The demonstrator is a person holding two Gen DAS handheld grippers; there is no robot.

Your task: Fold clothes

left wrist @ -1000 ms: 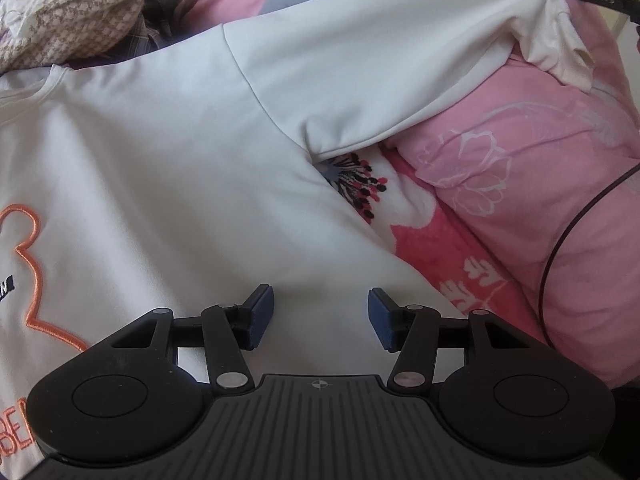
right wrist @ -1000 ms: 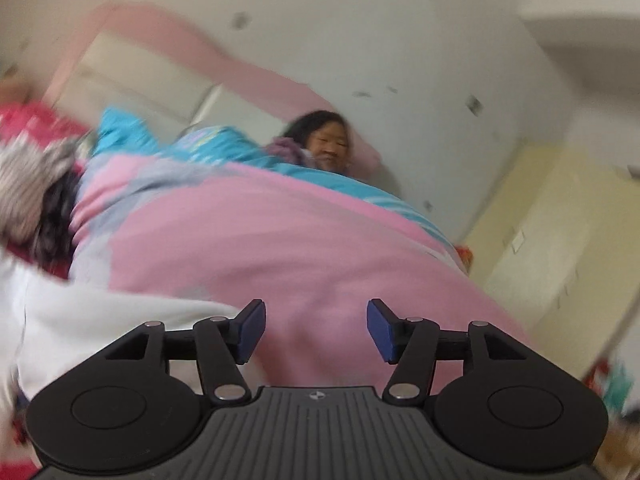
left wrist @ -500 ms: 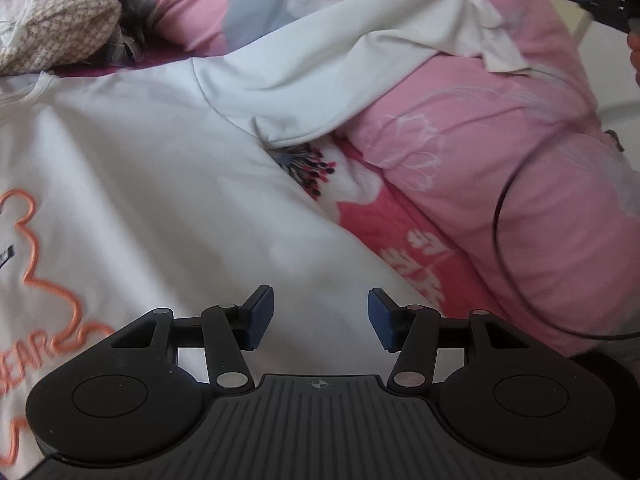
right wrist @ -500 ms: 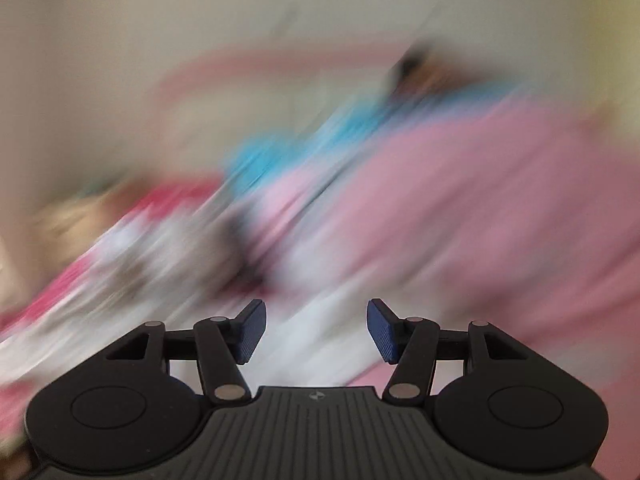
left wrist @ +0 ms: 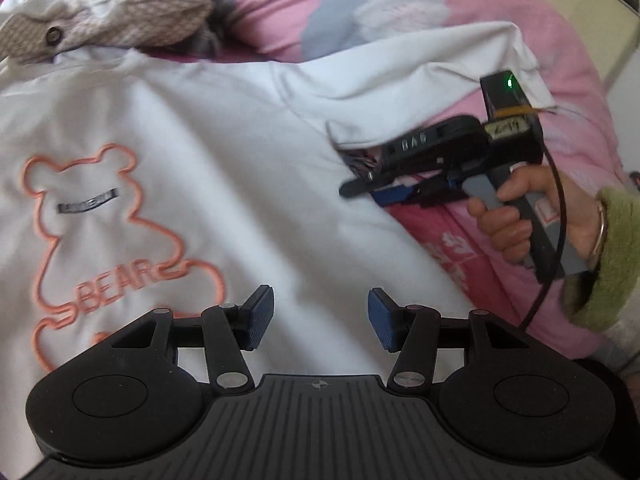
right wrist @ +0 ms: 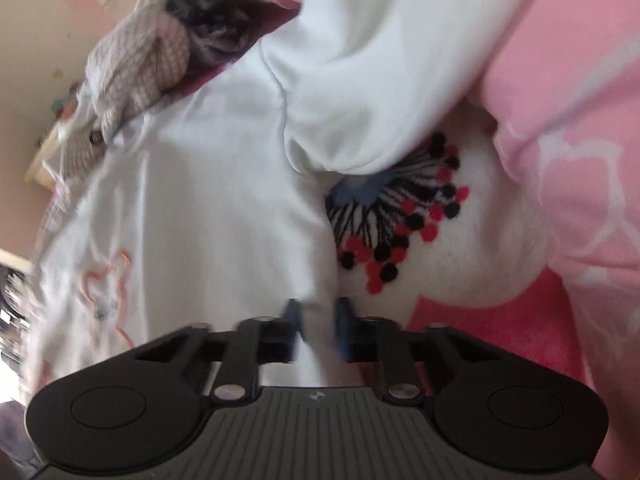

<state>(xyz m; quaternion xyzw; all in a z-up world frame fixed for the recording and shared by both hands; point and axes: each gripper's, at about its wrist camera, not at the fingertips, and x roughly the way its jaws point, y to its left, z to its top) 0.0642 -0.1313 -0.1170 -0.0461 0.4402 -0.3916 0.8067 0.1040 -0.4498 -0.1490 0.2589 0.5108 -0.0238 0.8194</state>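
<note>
On the white sweatshirt point(left wrist: 208, 168) in your left wrist view you can read "BEAR" in orange outlined letters, set inside the orange bear outline point(left wrist: 108, 248). A small dark label across the bear's chest is too blurred to make out. The black body of your right gripper point(left wrist: 384, 190) carries raised letters that look like "BAG". A yellowish tag beside them bears handwriting you cannot read.

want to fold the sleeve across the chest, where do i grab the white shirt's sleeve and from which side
Take the sleeve of the shirt at its cuff, coming from the pink quilt side. The sleeve lies stretched away from the body, and the cuff is its loose end, raised on the quilt.
</note>
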